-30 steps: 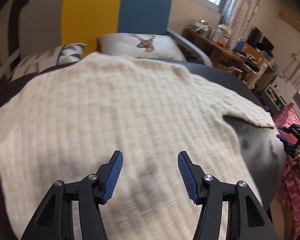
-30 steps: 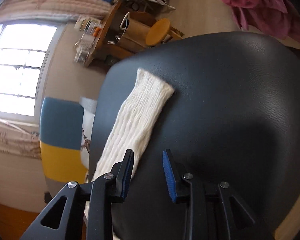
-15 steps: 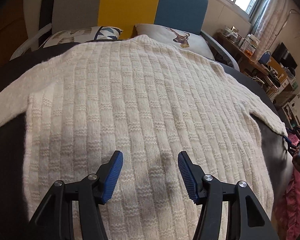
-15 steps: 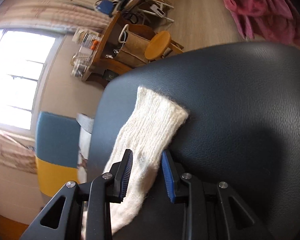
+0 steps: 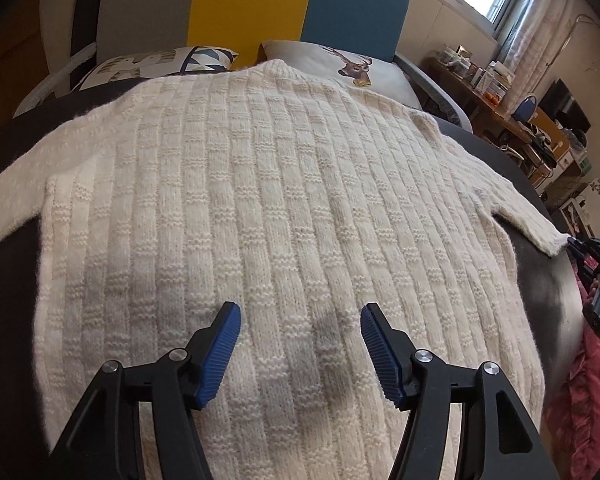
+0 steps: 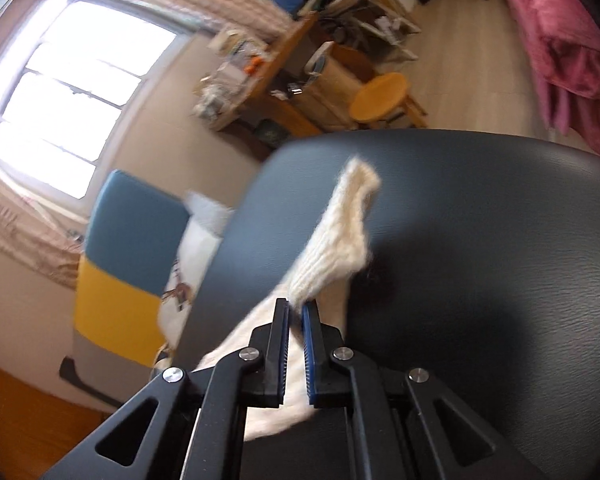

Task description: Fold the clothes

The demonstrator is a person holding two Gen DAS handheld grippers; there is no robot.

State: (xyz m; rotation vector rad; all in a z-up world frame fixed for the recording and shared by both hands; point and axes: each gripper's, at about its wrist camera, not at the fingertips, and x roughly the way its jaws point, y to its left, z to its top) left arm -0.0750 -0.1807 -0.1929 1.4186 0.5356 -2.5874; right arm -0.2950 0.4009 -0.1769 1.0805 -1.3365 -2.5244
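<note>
Between right tongs (image 6: 295, 308): sweater sleeve (image 6: 340, 232)

A bright paned window (image 6: 72, 96) throws daylight over beige walls and patterned curtains (image 5: 548, 28). Under it stands a cluttered wooden desk (image 6: 268, 80) with a round stool (image 6: 378, 98) on pale wood flooring (image 6: 460, 60) — a yellow-and-blue headboard (image 5: 300, 4) rises behind two printed pillows (image 5: 340, 64).
</note>
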